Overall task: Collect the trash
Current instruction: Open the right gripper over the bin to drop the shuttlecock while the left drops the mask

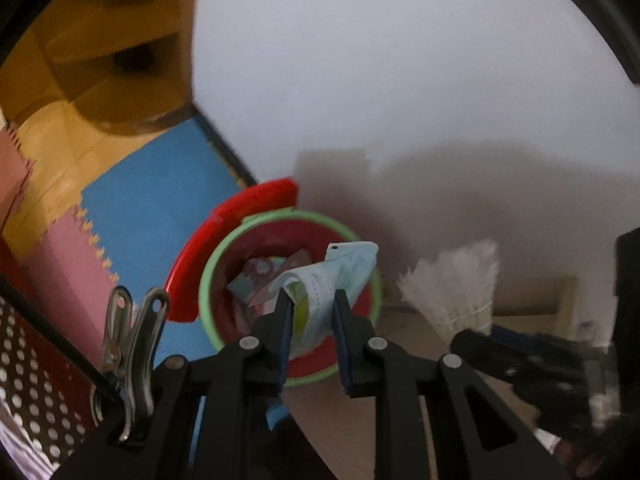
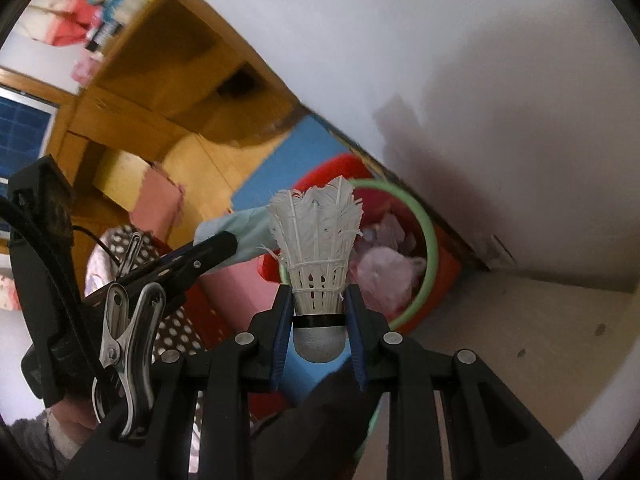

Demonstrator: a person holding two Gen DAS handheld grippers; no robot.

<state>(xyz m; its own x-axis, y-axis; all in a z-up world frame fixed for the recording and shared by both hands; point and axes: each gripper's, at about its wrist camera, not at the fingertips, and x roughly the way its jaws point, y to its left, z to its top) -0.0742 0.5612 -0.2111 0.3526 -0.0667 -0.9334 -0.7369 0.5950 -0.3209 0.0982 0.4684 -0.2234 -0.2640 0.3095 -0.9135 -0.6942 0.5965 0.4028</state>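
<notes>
My left gripper (image 1: 311,300) is shut on a crumpled light-blue face mask (image 1: 340,272), held just above a red trash bin (image 1: 304,364) with a green rim. Paper scraps lie inside the bin. In the left wrist view a white shuttlecock (image 1: 456,284) shows at the right, gripped by the other tool. My right gripper (image 2: 318,300) is shut on that white feather shuttlecock (image 2: 316,240), pinching it near its cork base. The same red bin (image 2: 444,276) sits beyond it, with pink and white waste inside. The left gripper's fingers (image 2: 204,256) and the mask (image 2: 240,236) appear at the left of the right wrist view.
The bin stands against a white wall (image 1: 400,80) on blue foam mats (image 1: 160,208) and pink foam mats (image 1: 64,256). A red lid (image 1: 224,232) leans behind the bin. A wooden shelf unit (image 2: 168,92) stands further back. A red dotted basket (image 1: 28,376) sits at the left.
</notes>
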